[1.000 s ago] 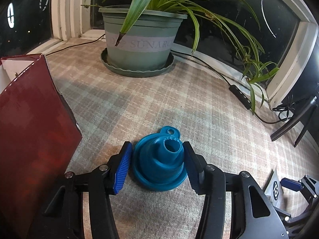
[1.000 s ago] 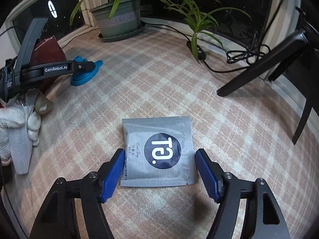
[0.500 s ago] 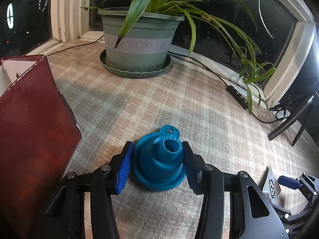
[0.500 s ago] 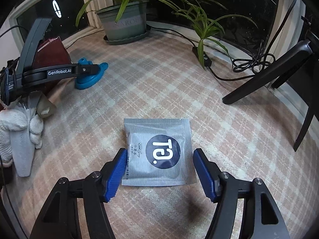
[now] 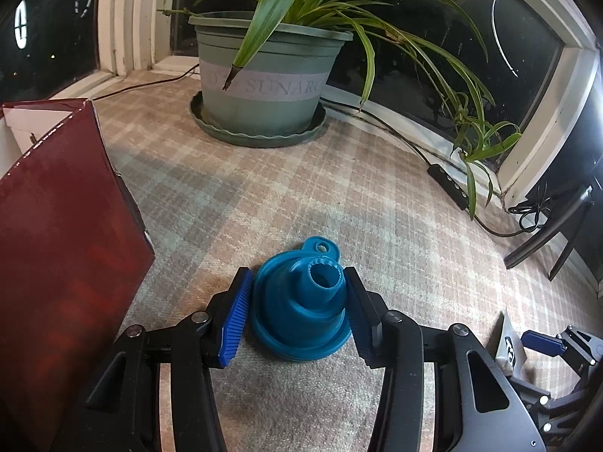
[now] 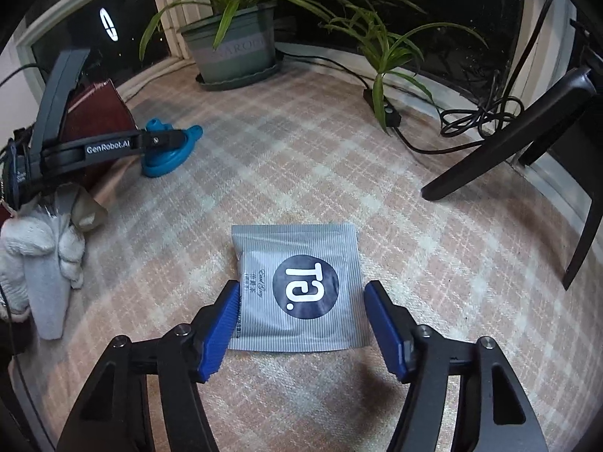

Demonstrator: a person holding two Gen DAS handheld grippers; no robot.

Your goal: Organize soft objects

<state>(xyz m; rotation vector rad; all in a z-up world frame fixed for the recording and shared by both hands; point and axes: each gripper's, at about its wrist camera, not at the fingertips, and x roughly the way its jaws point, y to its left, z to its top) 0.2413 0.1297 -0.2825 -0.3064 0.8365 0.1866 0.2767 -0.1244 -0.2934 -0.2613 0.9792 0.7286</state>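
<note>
I'm keeping both grippers angled down, left gripper [image 5: 297, 312] sitting half open, right gripper [image 6: 301, 324] closing its jaws.

Cut-offs and unreadable spots across the 2 wrist views

The red box [image 5: 64, 233] runs off the left edge. In the left wrist view only a sliver of the grey sachet [image 5: 509, 346] shows. The pot label [image 5: 264, 84] is partly covered by a leaf. The sachet's small print [image 6: 253, 287] is too fine to read, and the left tool [image 6: 166, 139] hides part of the blue funnel [image 6: 171, 158].
</note>
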